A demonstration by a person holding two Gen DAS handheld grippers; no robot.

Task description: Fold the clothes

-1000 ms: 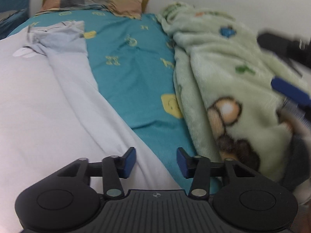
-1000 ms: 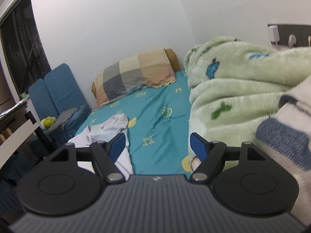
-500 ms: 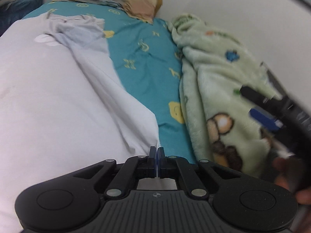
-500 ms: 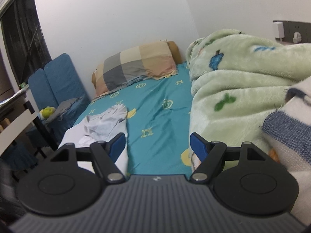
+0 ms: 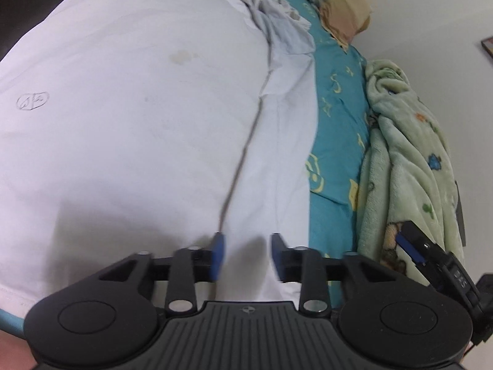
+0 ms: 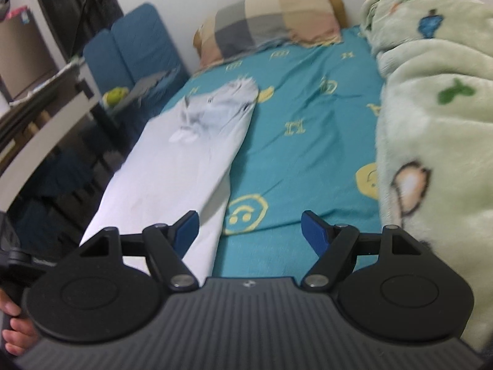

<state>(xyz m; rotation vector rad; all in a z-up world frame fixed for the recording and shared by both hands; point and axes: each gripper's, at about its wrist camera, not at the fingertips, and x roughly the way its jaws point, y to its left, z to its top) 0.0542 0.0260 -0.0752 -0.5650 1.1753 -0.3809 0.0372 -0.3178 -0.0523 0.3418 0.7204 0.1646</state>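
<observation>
I see the teal patterned bed sheet (image 6: 308, 129) across mid-frame, the white cotton shirt (image 5: 138, 108) filling my left view's upper left. My left gripper (image 5: 246, 256) jaws gape narrowly above it; my right gripper (image 6: 249, 231) jaws gape wide, empty.

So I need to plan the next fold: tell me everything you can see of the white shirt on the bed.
The white cotton-looking shirt lies flat along the teal patterned bedsheet, one long side already folded over with a dark seam line. Its crumpled grey-white collar end points toward the checked pillow. A small outline logo and a faint yellowish stain show on the fabric. The left gripper hangs open over its near end; the right gripper is open beside it.
</observation>
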